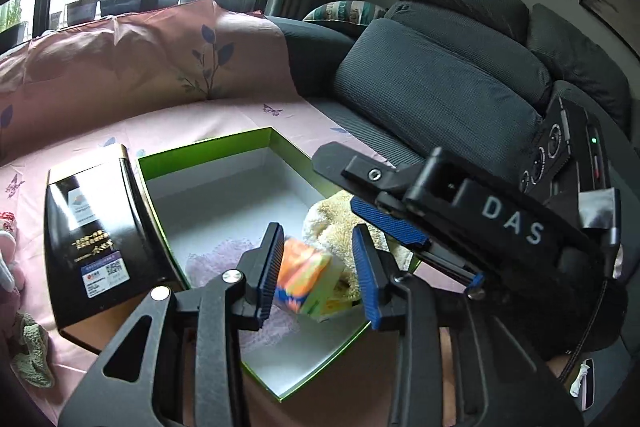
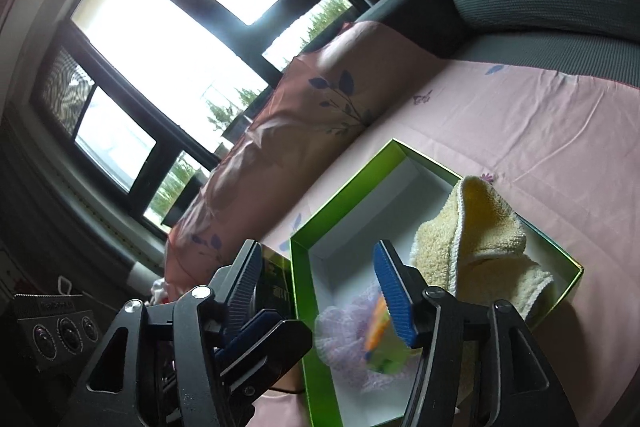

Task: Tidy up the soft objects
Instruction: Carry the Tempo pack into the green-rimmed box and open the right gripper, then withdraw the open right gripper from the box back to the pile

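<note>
We see an orange-and-green tissue pack (image 1: 306,277) between the blue pads of our left gripper (image 1: 316,273), over the near end of the green-rimmed open box (image 1: 208,147); the jaws stand wide, the left pad touching or nearly touching the pack's side and the right pad clear of it, so the pack is not clamped, and we cannot tell whether it rests on the things below. The pack sits tilted, its long axis running roughly along the fingers and away from the left wrist camera, its orange face turned toward the left pad. Just beyond and to the right of the left gripper's tips lies a cream-yellow terry towel (image 1: 340,219), draped over the box's right wall; beneath the pack, a pale lilac knitted cloth (image 1: 216,259) spreads on the white box floor. Our right gripper (image 2: 316,287) enters from the right in the left wrist view, angled down toward the same box, its jaws wide apart and holding nothing; in its own view the pack appears blurred past its right finger (image 2: 394,295). To the left of the left gripper a black lid (image 1: 96,239) lies on the pink floral sheet (image 1: 192,123), with a dark grey sofa cushion (image 1: 432,83) beyond.
</note>
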Demonstrator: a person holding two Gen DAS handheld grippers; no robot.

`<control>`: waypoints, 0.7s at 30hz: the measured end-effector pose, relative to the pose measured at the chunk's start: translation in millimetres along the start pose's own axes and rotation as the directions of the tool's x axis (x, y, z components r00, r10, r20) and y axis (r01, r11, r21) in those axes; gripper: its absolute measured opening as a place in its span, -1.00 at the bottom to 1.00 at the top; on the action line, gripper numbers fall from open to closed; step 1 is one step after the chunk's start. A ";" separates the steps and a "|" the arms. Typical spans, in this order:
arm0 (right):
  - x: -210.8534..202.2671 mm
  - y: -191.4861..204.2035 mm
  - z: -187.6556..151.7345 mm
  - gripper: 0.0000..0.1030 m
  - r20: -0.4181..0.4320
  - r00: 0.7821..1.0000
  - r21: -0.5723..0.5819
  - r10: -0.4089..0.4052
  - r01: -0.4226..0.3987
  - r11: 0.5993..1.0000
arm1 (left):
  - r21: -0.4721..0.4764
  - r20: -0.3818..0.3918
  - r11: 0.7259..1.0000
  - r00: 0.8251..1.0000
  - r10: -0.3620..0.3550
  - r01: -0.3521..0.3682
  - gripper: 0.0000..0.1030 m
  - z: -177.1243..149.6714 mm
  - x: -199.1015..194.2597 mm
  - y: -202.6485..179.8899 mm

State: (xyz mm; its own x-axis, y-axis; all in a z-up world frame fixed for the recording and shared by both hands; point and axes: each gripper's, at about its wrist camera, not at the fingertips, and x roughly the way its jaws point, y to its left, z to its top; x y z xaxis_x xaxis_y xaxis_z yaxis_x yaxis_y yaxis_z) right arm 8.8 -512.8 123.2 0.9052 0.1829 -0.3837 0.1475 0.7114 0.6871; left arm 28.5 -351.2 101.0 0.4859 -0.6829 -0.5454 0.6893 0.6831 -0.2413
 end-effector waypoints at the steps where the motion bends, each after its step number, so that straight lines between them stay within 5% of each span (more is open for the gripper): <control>1: -2.3 3.1 -0.4 0.25 0.007 1.000 -0.006 0.020 -0.020 1.000 | 0.008 0.008 1.000 1.000 0.011 -0.011 -0.15 -0.3 -4.9 -0.3; 4: -5.0 12.6 -1.8 0.40 0.019 0.999 -0.032 0.044 -0.043 0.999 | 0.025 0.035 0.999 0.999 0.026 -0.027 0.27 -4.7 -24.1 1.9; 11: -2.9 25.8 -7.7 0.71 0.013 0.999 -0.072 0.034 -0.033 0.997 | 0.009 0.110 0.995 0.989 0.096 -0.097 0.54 -17.5 -79.6 30.6; 21: 2.4 46.8 -18.9 0.79 0.007 1.000 -0.121 0.020 -0.019 0.993 | -0.121 0.106 0.949 0.946 0.305 -0.292 0.60 -59.5 -149.9 106.4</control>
State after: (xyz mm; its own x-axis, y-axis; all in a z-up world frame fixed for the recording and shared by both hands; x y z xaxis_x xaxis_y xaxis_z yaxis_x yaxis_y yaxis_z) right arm 10.3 -466.3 142.8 0.9108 0.1924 -0.3652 0.0809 0.7844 0.6149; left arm -3.0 -160.8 109.3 0.7271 -0.4654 -0.5047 0.4471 0.8789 -0.1664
